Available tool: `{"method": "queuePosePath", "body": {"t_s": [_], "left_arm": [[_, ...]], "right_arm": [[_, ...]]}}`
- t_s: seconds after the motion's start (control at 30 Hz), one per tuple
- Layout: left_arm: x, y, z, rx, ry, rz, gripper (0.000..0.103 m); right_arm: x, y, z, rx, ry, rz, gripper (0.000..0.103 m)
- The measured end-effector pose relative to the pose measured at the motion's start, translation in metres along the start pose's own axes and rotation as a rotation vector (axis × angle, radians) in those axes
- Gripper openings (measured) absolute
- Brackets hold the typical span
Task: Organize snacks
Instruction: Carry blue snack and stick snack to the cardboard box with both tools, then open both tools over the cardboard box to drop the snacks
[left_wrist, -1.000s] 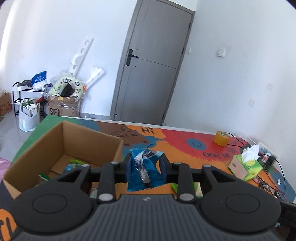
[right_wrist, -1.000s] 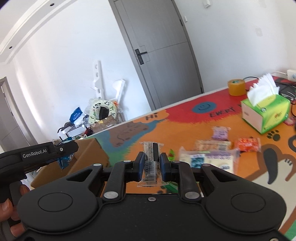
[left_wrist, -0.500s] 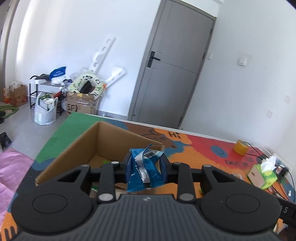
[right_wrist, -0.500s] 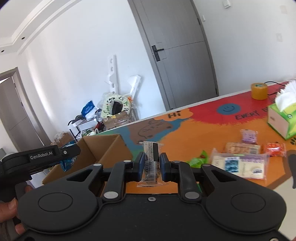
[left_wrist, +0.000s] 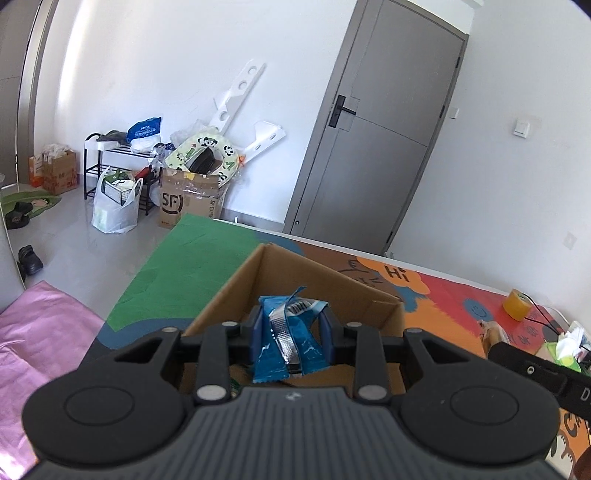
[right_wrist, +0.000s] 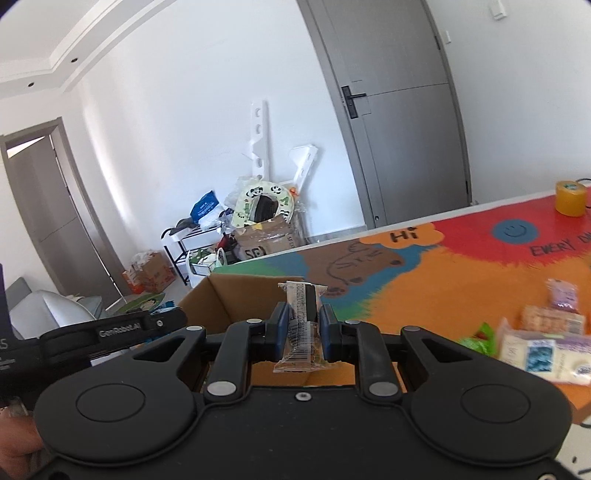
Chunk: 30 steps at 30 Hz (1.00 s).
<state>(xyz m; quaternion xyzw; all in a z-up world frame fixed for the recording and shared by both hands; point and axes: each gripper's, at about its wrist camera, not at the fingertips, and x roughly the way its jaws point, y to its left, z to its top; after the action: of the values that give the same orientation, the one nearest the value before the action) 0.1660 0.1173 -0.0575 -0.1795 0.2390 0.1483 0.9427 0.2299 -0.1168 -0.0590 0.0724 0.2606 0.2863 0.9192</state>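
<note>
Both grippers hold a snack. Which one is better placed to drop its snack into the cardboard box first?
Probably left. The left gripper holds the blue packet right over the open cardboard box; the right gripper appears to be further away.

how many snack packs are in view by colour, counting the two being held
blue packet, in left gripper: 1
clear bar, in right gripper: 1
green: 1
purple: 1
tan: 1
white bag: 1
total: 6
</note>
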Motion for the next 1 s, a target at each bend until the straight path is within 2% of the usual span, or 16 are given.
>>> {"method": "queuePosePath", "body": {"t_s": [0.13,0.23,0.53,0.63,0.67,0.77,0.83,0.87,0.93,1.0], "left_arm": [[0.006,0.009,0.004,-0.028,0.015,0.019,0.034],[-0.001,0.014,0.008,-0.033,-0.004,0.005,0.036],[-0.018,0.035,0.015,-0.061,-0.016,0.053,0.040],[-0.019,0.038,0.016,-0.070,-0.007,0.057,0.048],[-0.020,0.038,0.015,-0.067,-0.007,0.060,0.052],[-0.020,0.039,0.016,-0.070,-0.001,0.069,0.058],[-0.021,0.038,0.017,-0.072,-0.001,0.065,0.061],[-0.021,0.037,0.018,-0.069,-0.003,0.070,0.066],[-0.024,0.032,0.017,-0.059,-0.012,0.081,0.075],[-0.026,0.028,0.016,-0.048,-0.026,0.076,0.079]], "right_arm": [[0.011,0.010,0.004,-0.005,0.012,0.014,0.020],[0.018,0.019,0.006,-0.014,0.016,0.030,0.020],[0.043,0.047,0.010,-0.016,0.050,0.088,0.020],[0.050,0.056,0.010,-0.028,0.059,0.094,0.021],[0.052,0.059,0.010,-0.035,0.063,0.093,0.024],[0.051,0.059,0.009,-0.039,0.057,0.068,0.055],[0.044,0.055,0.008,-0.027,0.036,0.051,0.056],[0.043,0.051,0.008,-0.020,0.037,0.047,0.059],[0.037,0.044,0.008,-0.002,0.036,0.037,0.065],[0.029,0.040,0.007,-0.002,0.023,0.015,0.077]]}}
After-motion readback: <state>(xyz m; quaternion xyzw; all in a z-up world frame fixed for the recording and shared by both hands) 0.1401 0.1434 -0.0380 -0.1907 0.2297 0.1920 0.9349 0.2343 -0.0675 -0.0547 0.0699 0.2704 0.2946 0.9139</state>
